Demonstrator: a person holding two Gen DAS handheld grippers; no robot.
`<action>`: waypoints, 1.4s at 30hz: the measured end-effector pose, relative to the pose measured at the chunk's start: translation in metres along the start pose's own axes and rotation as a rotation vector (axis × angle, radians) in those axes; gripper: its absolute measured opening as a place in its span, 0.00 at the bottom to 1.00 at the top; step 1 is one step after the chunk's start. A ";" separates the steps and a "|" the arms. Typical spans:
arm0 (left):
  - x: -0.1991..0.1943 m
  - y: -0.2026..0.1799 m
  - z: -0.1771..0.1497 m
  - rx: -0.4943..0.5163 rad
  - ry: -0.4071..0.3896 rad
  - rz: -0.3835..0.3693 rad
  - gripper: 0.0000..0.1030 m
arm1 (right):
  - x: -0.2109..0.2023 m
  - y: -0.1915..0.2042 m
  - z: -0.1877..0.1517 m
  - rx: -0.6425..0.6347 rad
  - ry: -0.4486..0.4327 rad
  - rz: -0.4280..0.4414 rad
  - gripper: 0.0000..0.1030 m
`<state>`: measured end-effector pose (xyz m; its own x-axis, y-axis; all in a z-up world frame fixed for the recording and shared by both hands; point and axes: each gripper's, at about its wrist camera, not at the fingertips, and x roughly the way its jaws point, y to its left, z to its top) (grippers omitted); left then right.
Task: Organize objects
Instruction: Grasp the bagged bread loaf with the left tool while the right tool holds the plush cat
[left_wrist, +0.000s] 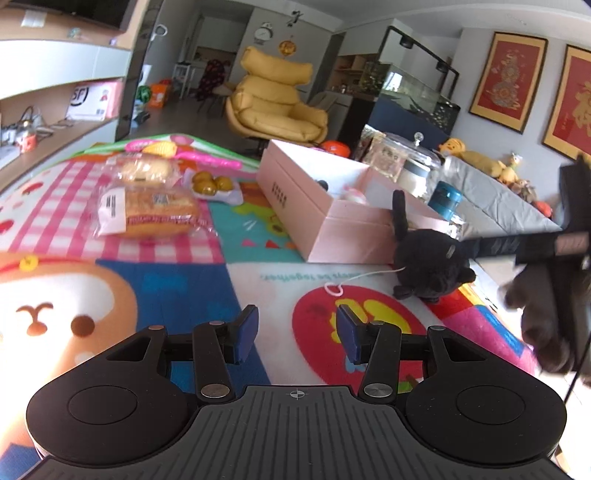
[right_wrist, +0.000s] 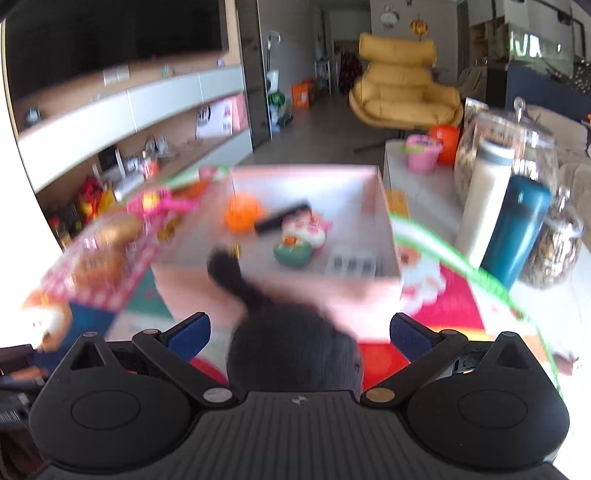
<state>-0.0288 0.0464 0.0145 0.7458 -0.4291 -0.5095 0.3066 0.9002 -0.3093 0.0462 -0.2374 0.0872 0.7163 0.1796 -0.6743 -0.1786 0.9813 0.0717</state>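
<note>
A black plush toy (left_wrist: 428, 266) with a white string sits on the colourful play mat (left_wrist: 258, 288), against the corner of the open pink box (left_wrist: 314, 206). My left gripper (left_wrist: 297, 332) hovers open above the mat, short of the plush, with nothing between its blue pads. In the right wrist view, which is blurred, the black plush toy (right_wrist: 291, 354) lies between the wide-spread fingers of my right gripper (right_wrist: 299, 332), with a gap on each side. The pink box (right_wrist: 386, 221) beyond it holds an orange ball (right_wrist: 242, 214) and several small toys.
Two wrapped breads (left_wrist: 159, 214), a bag of green fruit (left_wrist: 212, 182) and a pink toy (left_wrist: 177, 149) lie on the mat left of the box. Glass jars (right_wrist: 506, 155) and a teal bottle (right_wrist: 517, 229) stand to its right. A gloved hand (left_wrist: 535, 321) is at right.
</note>
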 end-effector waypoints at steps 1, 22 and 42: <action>0.000 0.000 -0.001 0.000 0.001 0.002 0.49 | 0.008 0.000 -0.004 0.006 0.021 -0.001 1.00; 0.010 0.080 0.097 0.075 -0.131 0.172 0.50 | -0.008 0.045 -0.056 -0.003 -0.092 0.134 0.78; 0.051 0.050 0.082 0.355 0.192 0.118 0.58 | -0.010 0.044 -0.058 -0.004 -0.124 0.144 0.85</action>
<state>0.0732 0.0757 0.0389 0.6745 -0.2976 -0.6756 0.4354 0.8994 0.0386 -0.0082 -0.1997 0.0543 0.7605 0.3260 -0.5615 -0.2880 0.9445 0.1583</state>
